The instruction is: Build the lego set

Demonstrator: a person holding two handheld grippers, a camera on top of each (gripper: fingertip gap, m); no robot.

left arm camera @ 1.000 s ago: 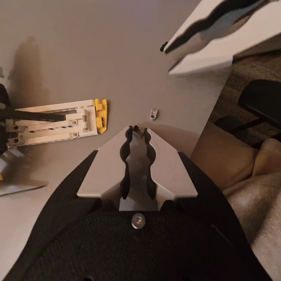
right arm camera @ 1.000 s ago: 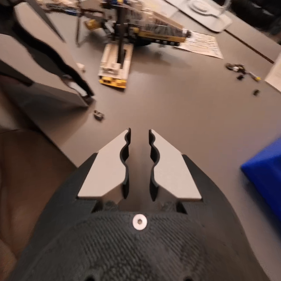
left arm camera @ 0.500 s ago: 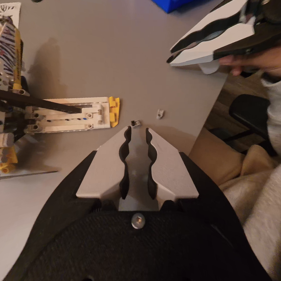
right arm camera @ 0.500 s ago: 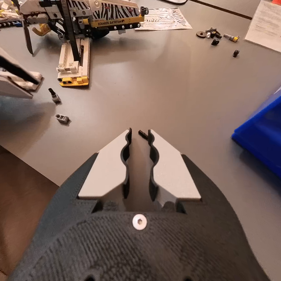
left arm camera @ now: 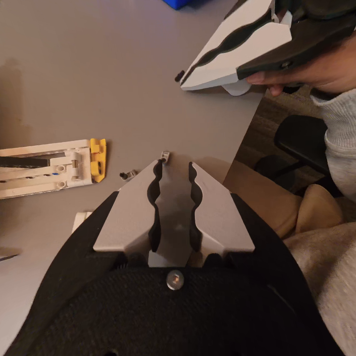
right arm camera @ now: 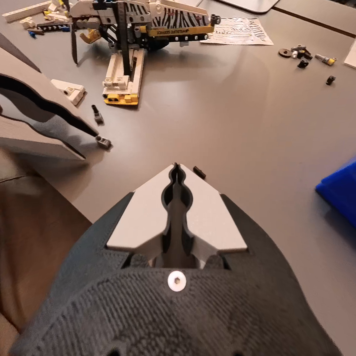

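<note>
Zebra-striped model (right arm camera: 154, 25) in right view only

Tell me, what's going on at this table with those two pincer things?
A person is building a Lego model with a hand-held tool in each hand. The left tool is open, its tip beside a small grey connector on the table. The right tool is shut with nothing in it; a small black pin lies just beside its tip. The half-built zebra-striped model sits farther back.
</note>
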